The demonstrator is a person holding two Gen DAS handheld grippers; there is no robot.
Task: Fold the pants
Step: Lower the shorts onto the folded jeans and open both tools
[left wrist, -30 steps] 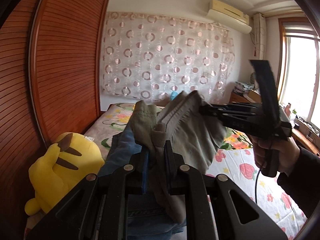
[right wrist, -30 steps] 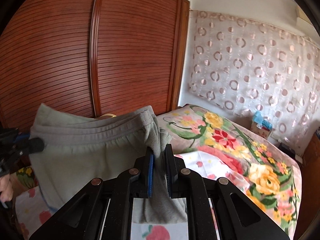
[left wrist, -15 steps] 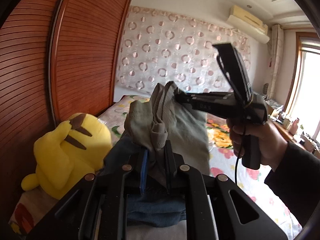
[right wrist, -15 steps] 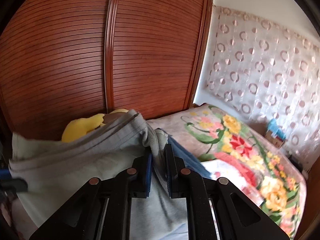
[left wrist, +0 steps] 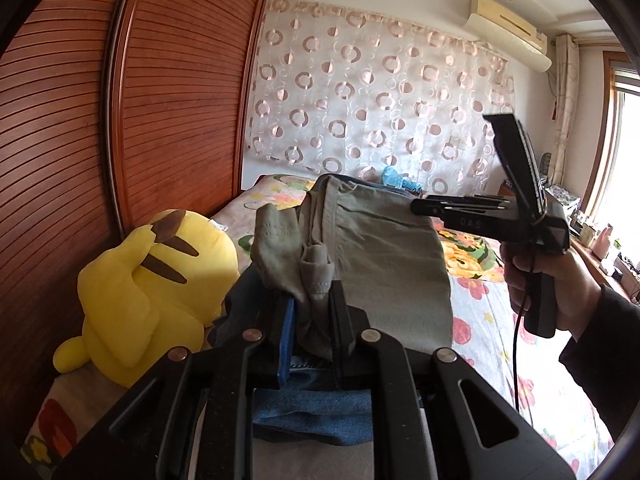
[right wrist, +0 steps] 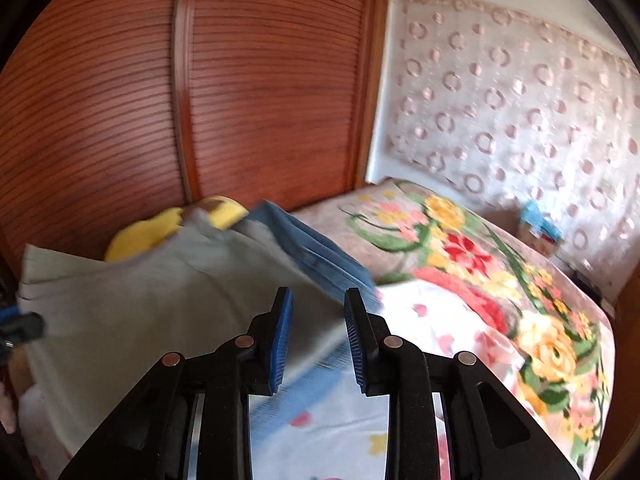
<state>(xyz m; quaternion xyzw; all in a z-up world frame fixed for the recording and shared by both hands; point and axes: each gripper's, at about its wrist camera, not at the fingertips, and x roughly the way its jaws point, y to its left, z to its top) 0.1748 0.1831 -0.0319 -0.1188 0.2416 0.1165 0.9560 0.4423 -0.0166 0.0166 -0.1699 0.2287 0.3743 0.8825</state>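
Grey-green pants [left wrist: 384,264] hang bunched above the bed [right wrist: 460,264], over folded jeans [left wrist: 312,408]. My left gripper [left wrist: 312,316] clamps them. My right gripper [right wrist: 318,340] now gapes, having released them.

Grey-green pants [left wrist: 384,264]: folded, draped over blue jeans [left wrist: 312,408] on the bed, one bunched edge lifted clear of the rest.

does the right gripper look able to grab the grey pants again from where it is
Probably yes. The right gripper is open, and the grey pants lie just ahead of its fingertips with nothing between. The left gripper holds the other end, so the cloth should stay put.
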